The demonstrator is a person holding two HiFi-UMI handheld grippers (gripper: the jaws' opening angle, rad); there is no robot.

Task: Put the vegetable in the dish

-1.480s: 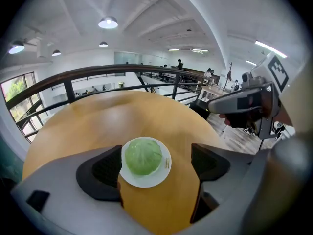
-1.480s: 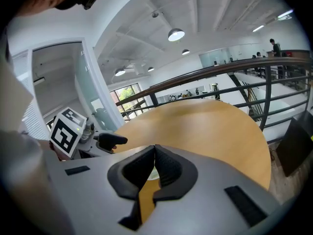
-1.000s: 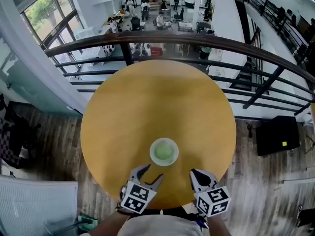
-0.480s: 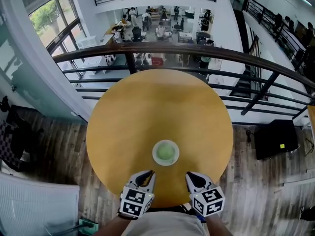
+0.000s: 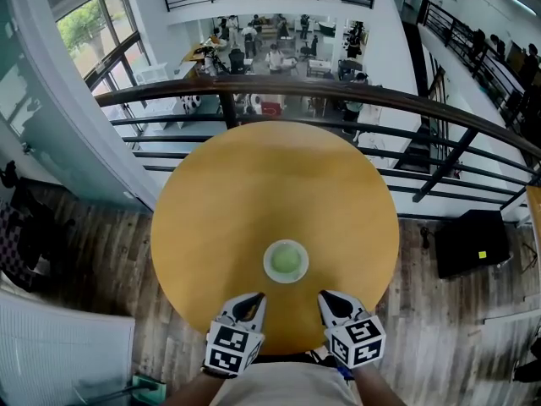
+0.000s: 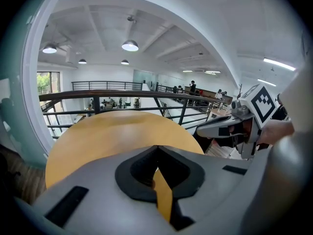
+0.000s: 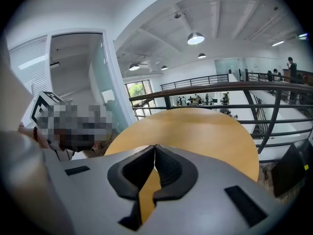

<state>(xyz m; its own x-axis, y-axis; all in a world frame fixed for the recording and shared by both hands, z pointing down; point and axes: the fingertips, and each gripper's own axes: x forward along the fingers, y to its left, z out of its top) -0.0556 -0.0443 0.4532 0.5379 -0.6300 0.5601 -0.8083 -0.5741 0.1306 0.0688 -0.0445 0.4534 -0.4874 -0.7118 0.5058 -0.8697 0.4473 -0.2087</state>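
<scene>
1. Change: the left claw (image 5: 252, 299), spread a second ago, has shut with nothing between its jaws. The right claw (image 5: 328, 301) is likewise closed and empty. Both have drawn back towards the near rim.
2. Finding: the green vegetable (image 5: 286, 260) lies inside the white dish (image 5: 269, 262), well apart from both claws. The placement appears complete, and no further handling looks necessary.
3. Room: an upper gallery. A dark railing (image 5: 338, 87) runs beyond the far edge, with an open hall (image 5: 270, 41) and people below. Wood plank floor (image 5: 101, 244) at left, black box (image 5: 473, 244) at right.
4. Surface: a round yellow worktop (image 5: 270, 184) carrying only the dish, which sits near its near edge.
</scene>
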